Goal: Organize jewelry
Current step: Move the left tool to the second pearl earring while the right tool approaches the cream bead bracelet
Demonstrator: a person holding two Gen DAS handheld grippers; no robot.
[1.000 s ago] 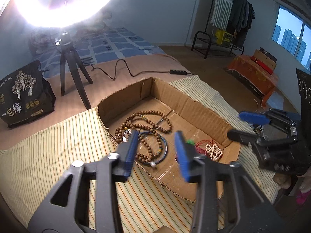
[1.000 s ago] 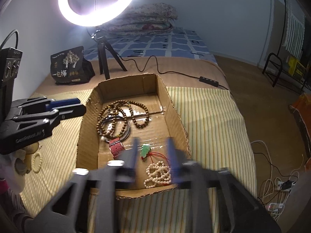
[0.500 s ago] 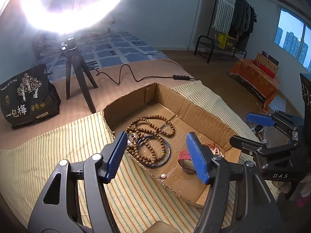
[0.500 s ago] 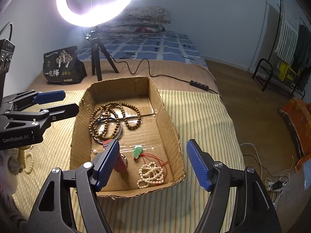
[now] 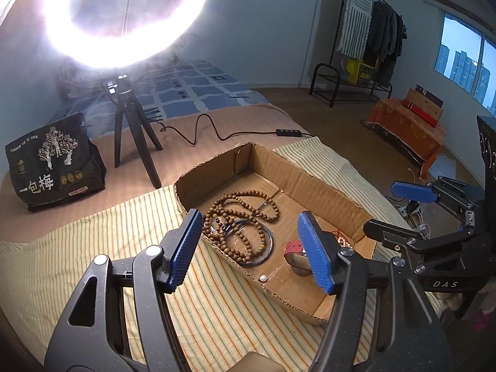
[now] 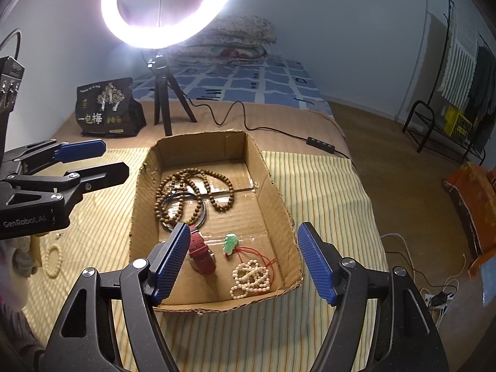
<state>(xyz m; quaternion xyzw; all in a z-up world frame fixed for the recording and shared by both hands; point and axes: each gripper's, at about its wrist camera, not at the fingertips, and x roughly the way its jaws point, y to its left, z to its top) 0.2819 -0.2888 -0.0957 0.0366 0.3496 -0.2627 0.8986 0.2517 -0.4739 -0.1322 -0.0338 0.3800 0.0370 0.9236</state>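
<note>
left wrist view hides part of the jewelry: its own right blue finger pad (image 5: 314,257) covers one end of the dark red leather watch strap (image 5: 295,248), and only a few beads of the white pearl-like bead string (image 5: 343,241) and a bit of red cord peek past it; the green pendant cannot be seen there. the glare of the round white ring light (image 5: 124,15) washes out the wall behind it. in the right wrist view, the near left corner of the shallow brown cardboard box (image 6: 276,186) sits behind a finger pad, and a small cream bead bracelet (image 6: 52,260) on the green-striped cloth (image 6: 325,204) is partly blocked by the other tool's body.

the box lies open-topped on the striped cloth. at its far end is a long brown wooden bead necklace (image 6: 192,192) in loose loops, lying over a dark thin bangle (image 6: 186,214). nearer are the watch strap, a small green pendant on red cord (image 6: 231,243) and the white bead string, which is bunched in a heap. a single white pearl (image 5: 263,278) rests by the box wall in the left wrist view.

the left gripper (image 5: 251,254) is spread wide with nothing between its pads, hovering over the box's long side. the right gripper (image 6: 245,260) is likewise wide apart and empty, above the near end of the box.
</note>
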